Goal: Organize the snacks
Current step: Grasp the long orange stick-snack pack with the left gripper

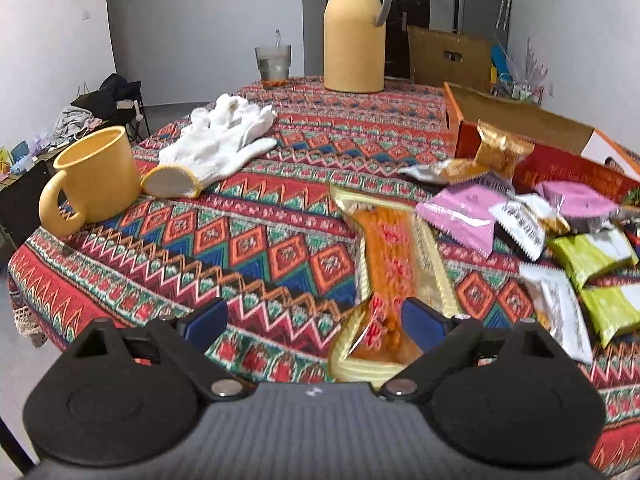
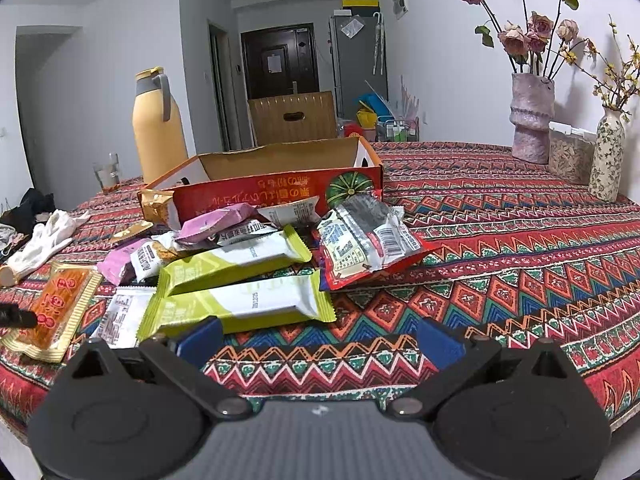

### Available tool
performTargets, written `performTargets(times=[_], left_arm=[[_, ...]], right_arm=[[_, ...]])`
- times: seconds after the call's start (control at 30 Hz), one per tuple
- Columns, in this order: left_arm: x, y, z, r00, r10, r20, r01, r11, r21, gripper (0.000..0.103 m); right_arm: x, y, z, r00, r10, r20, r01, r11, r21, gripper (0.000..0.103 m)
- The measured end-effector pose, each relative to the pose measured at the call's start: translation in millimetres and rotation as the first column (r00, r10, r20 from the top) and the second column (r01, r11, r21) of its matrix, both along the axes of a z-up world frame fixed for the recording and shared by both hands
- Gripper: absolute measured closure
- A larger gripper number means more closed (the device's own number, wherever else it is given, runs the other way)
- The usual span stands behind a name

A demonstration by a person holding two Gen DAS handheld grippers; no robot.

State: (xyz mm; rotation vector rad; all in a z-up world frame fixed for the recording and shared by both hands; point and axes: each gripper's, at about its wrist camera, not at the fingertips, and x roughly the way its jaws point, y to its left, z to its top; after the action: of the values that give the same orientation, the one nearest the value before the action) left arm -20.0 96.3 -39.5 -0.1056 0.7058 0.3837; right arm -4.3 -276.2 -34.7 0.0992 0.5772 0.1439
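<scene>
Most snacks lie loose ahead of my right claw [image 2: 320,340], outside the box [image 2: 280,176]; both claws gape empty, left claw [image 1: 316,320] over the orange packet [image 1: 384,272].

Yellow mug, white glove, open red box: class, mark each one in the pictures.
yellow mug [image 1: 98,176], left wrist view, on its outer wall.
white glove [image 1: 224,140], left wrist view, on the palm.
open red box [image 2: 260,192], right wrist view, on its printed front wall.
</scene>
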Motion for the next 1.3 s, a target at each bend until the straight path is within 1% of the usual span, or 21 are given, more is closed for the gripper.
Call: performTargets(times=[0.17,0.4,0.63,0.8,0.87,1.03,1.1,1.17,1.2,1.27,1.3], left_arm=[[12,-11,3,0.999,-0.033,0.005,0.033,0.999,-0.007,0.007],[28,-25,-5,0.998,-0.058,-0.018,0.058,0.998,-0.015,0.005],[42,-27,-14,0.998,-0.036,-0.048,0.035,0.999,-0.017,0.003],[50,-25,-22,0.997,-0.034,-0.066,0.031,0.999,-0.045,0.003],[51,-23,-24,0.998,-0.028,-0.055,0.026,0.999,-0.048,0.001],[55,-25,-25,0.998,-0.033,-0.045,0.031,0.999,-0.036,0.002],[56,-27,-25,0.998,-0.043,-0.04,0.042,0.999,-0.029,0.005],[56,-29,-23,0.998,-0.063,-0.03,0.062,0.998,-0.031,0.015],[55,-30,-22,0.997,-0.069,-0.027,0.068,0.997,-0.029,0.018],[53,-32,-21,0.996,-0.091,-0.014,0.09,0.996,-0.025,0.034],[52,-33,-21,0.995,-0.096,-0.011,0.095,0.995,-0.025,0.036]], right_arm=[[1,1,-1,1.0,0.001,-0.003,-0.001,1.0,-0.007,0.0],[2,0,-2,1.0,-0.009,-0.006,0.009,1.0,-0.011,0.0],[3,-2,-5,1.0,-0.013,-0.012,0.013,1.0,-0.01,0.0],[4,-4,-6,1.0,-0.02,-0.011,0.02,1.0,-0.002,0.0],[4,-5,-7,1.0,-0.026,-0.01,0.026,1.0,0.004,0.0],[6,-8,-7,0.999,-0.036,-0.008,0.036,0.999,0.011,0.0],[5,-8,-7,0.999,-0.036,-0.007,0.036,0.999,0.011,0.0],[5,-8,-7,0.999,-0.036,-0.006,0.036,0.999,0.011,0.0],[4,-8,-7,0.999,-0.036,-0.005,0.036,0.999,0.011,0.0],[4,-8,-6,0.999,-0.038,-0.004,0.038,0.999,0.012,0.0],[4,-9,-6,0.999,-0.038,-0.003,0.038,0.999,0.013,0.0]])
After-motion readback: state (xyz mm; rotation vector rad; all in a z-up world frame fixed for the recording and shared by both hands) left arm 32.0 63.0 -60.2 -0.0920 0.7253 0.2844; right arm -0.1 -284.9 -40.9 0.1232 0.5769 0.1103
